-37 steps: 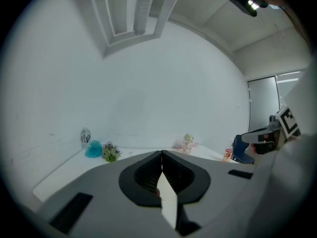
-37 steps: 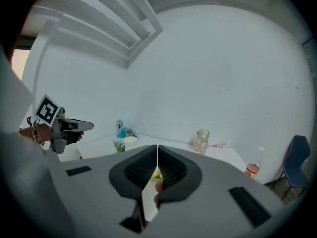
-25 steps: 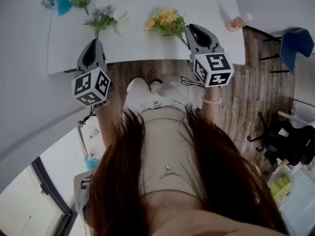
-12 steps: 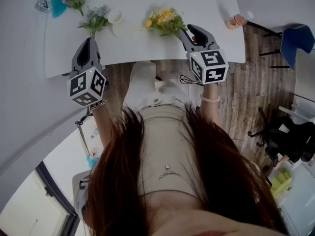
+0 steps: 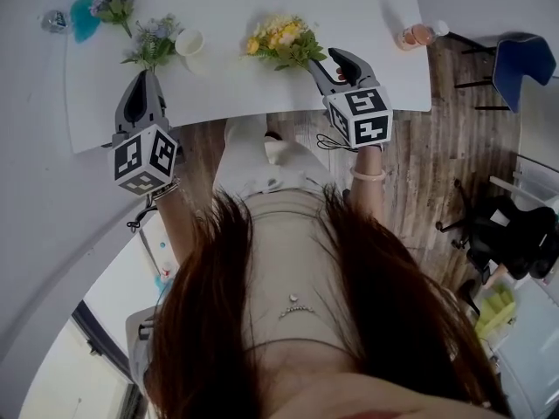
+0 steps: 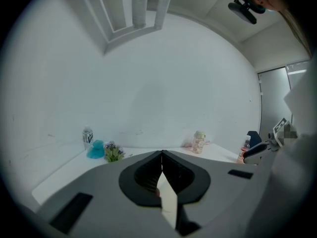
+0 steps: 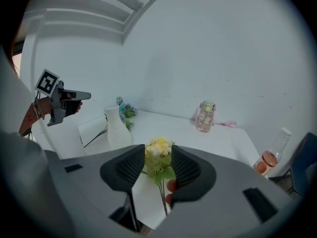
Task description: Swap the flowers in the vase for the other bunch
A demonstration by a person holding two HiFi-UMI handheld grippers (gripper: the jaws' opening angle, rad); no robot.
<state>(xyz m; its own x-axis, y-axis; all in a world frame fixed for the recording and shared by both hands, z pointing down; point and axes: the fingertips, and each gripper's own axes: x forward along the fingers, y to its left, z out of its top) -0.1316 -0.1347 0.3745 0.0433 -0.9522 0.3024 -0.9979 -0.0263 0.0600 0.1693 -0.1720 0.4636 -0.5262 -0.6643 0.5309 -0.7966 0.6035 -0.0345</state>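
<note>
Right tongs (image 7: 158, 152): jaws spread, just been opening — yellow bunch (image 5: 279, 40) lies between them, pads off it, on the table (image 5: 367, 24) right of the vase (image 7: 115, 128).
Left tongs (image 6: 162, 153): pressed together, empty, held near-left of the vase — seemingly out of the way.
Vase: upright, mouth looks empty, so ready for a bunch.
Purple bunch (image 5: 153, 42): flat just left of the vase, probably set aside.

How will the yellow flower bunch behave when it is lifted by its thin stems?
The yellow flower bunch is probably light: a small head on thin stems. The head looks bulkier than the stems, so it may droop or swing. Lying flat on the white table, it seems unlikely to roll.
</note>
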